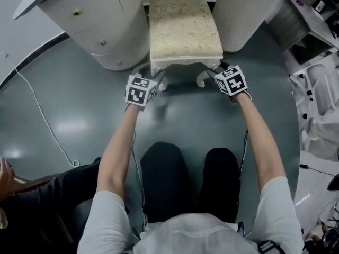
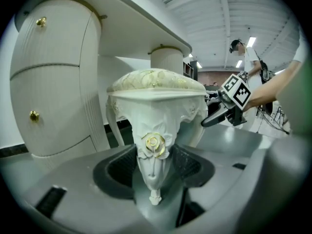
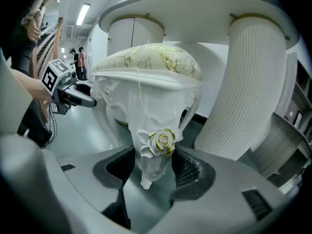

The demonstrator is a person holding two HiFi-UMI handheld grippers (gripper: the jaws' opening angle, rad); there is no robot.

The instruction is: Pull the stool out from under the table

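Two hand-held grippers, one front leg each. Left hand-held gripper [image 2: 155,165] is clamped on the white carved left front leg [image 2: 154,147] just below its gold rose. Right hand-held gripper [image 3: 153,168] has the same hold on the right front leg [image 3: 156,147].

The cream brocade-cushioned stool [image 1: 184,33] sits in the gap between the two ribbed white drum pedestals [image 1: 100,30], under the white worktop [image 2: 146,28]. Its front edge is roughly level with the pedestal fronts, so it's not out yet.

Why grab low on both legs, my read:
- a symmetric hold should let it drag straight back without yawing into either pedestal
- the legs narrow below the rose, so the pads have something to bite on
- the glossy grey floor [image 1: 185,120] looks slick, so it should slide rather than tip

Can't make out:
- rear legs are hidden under the seat in the head view, and only partly visible past the front legs in the gripper views
- pad contact is partly masked by the rose carving, so the clamp is judged from how tightly the pads flank each leg
- the worktop is cut off at the frame top, so its depth is unknown
- a bystander's dark sleeve [image 1: 37,200] is cropped at the left edge
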